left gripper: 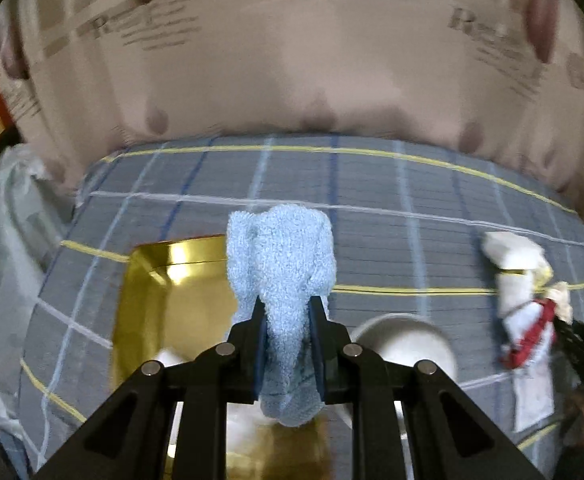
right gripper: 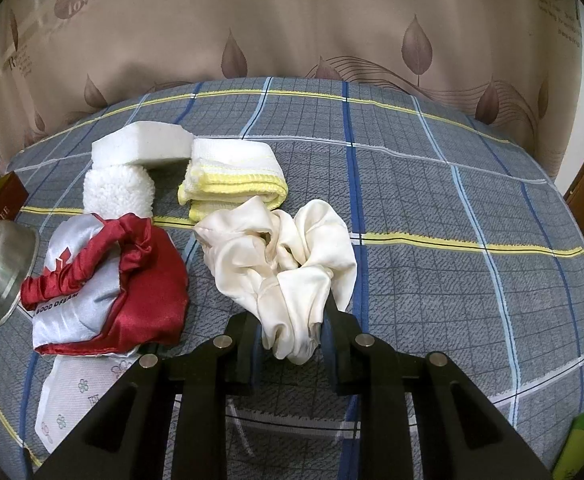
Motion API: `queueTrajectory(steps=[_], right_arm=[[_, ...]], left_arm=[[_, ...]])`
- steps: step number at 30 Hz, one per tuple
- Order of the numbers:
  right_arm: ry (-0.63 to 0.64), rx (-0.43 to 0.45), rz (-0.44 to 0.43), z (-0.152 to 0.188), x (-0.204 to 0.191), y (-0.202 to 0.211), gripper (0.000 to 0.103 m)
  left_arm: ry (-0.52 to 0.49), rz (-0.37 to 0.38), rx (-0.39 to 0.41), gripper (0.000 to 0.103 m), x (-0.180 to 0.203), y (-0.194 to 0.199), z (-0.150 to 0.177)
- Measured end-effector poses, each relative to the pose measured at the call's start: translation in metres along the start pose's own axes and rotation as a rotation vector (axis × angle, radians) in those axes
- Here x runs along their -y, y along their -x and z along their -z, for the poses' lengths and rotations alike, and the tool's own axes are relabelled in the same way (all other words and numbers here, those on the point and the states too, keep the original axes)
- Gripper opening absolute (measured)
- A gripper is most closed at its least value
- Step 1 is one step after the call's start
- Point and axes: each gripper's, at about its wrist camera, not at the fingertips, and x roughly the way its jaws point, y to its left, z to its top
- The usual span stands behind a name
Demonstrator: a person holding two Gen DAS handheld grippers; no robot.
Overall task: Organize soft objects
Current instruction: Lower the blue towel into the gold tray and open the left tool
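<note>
Left claw (left gripper: 285,312): black, two-fingered, pointing steeply downward, its jaws closed tight on a light blue towel (left gripper: 282,276) that stands up between the pads and trails out behind them. The view around it is blurred. Right claw (right gripper: 292,322): same build, also pitched steeply downward, its jaws drawn nearly together and pinching the near end of a cream satin cloth (right gripper: 282,264), the rest of which fans out ahead of the fingertips.

Measured from the scrunchie (right gripper: 284,256) on the bed (right gripper: 472,200): folded washcloth (right gripper: 232,176) just behind, touching; sponge block (right gripper: 142,146) farther behind-left; fleece roll (right gripper: 118,192) in front of that block; sleep mask (right gripper: 108,280) left; metal bowl (right gripper: 6,272) at far left.
</note>
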Motion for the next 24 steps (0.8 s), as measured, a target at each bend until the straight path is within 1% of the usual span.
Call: queueTrajectory(steps=[2,5,11,15,16,18,20,22,24], right_arm=[[0.001,0.000,0.001,0.000,0.001,0.000,0.024],[0.001,0.000,0.002,0.000,0.002,0.001,0.024],[0.002,0.000,0.003,0.000,-0.001,0.000,0.024],[0.003,-0.001,0.005,0.000,0.000,0.001,0.024],[0.003,-0.001,0.006,0.000,0.001,0.001,0.024],[0.003,-0.001,0.005,0.000,0.000,0.001,0.024],[0.004,-0.001,0.007,-0.001,0.000,0.001,0.024],[0.005,-0.001,0.007,-0.001,-0.001,0.001,0.024],[0.006,-0.001,0.009,-0.001,0.001,0.001,0.024]], left_arm=[[0.026,-0.017,-0.017,0.019,-0.015,-0.009,0.001],[0.043,-0.032,-0.041,0.019,-0.027,-0.023,0.003],[0.057,-0.051,-0.074,0.019,-0.039,-0.041,0.007],[0.080,-0.056,-0.097,0.022,-0.044,-0.049,0.009],[0.083,-0.063,-0.106,0.026,-0.045,-0.051,0.010],[0.087,-0.082,-0.119,0.029,-0.047,-0.054,0.010],[0.101,-0.086,-0.121,0.034,-0.051,-0.053,0.010],[0.111,-0.084,-0.122,0.038,-0.053,-0.051,0.009],[0.118,-0.079,-0.116,0.038,-0.055,-0.046,0.009]])
